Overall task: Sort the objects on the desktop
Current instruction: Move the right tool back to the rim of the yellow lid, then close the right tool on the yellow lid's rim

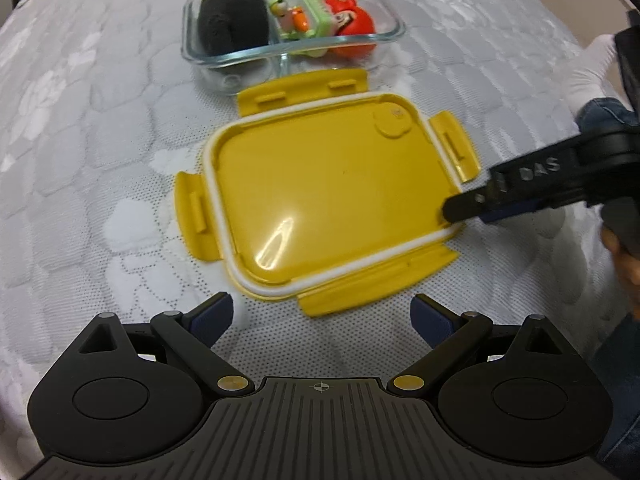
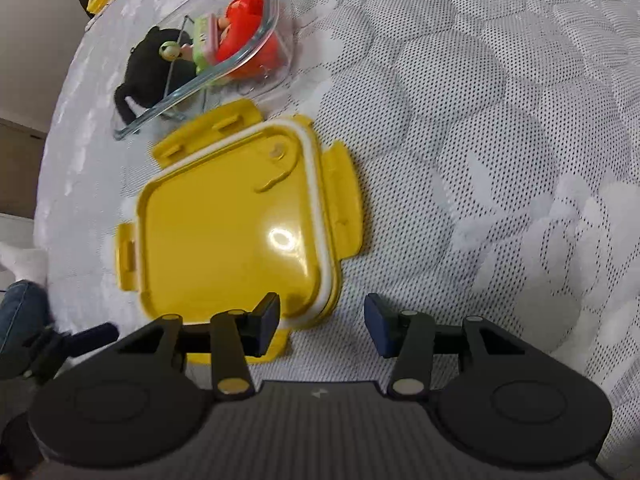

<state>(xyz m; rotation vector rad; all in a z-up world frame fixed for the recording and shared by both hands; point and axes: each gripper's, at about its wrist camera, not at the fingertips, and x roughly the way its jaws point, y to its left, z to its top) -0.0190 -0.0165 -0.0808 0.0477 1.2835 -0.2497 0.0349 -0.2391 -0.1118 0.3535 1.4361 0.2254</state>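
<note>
Grey patterned cloth (image 1: 100, 160) covers your work surface, and the yellow lid (image 1: 328, 196) lies flat on it, just in front of the glass box (image 1: 208, 56), which holds a black toy (image 1: 232, 20) in one compartment and a red toy (image 1: 352, 20) with small green pieces in the other. Your left gripper (image 1: 322, 316) hangs spread and empty near the lid's closest flap. Your right gripper (image 2: 320, 320) stands apart at the lid's corner, one finger (image 2: 264, 320) over it, clamping nothing. Only the left view shows that finger tip meeting the rim; the right view alone shows its second finger out over bare cloth.
</note>
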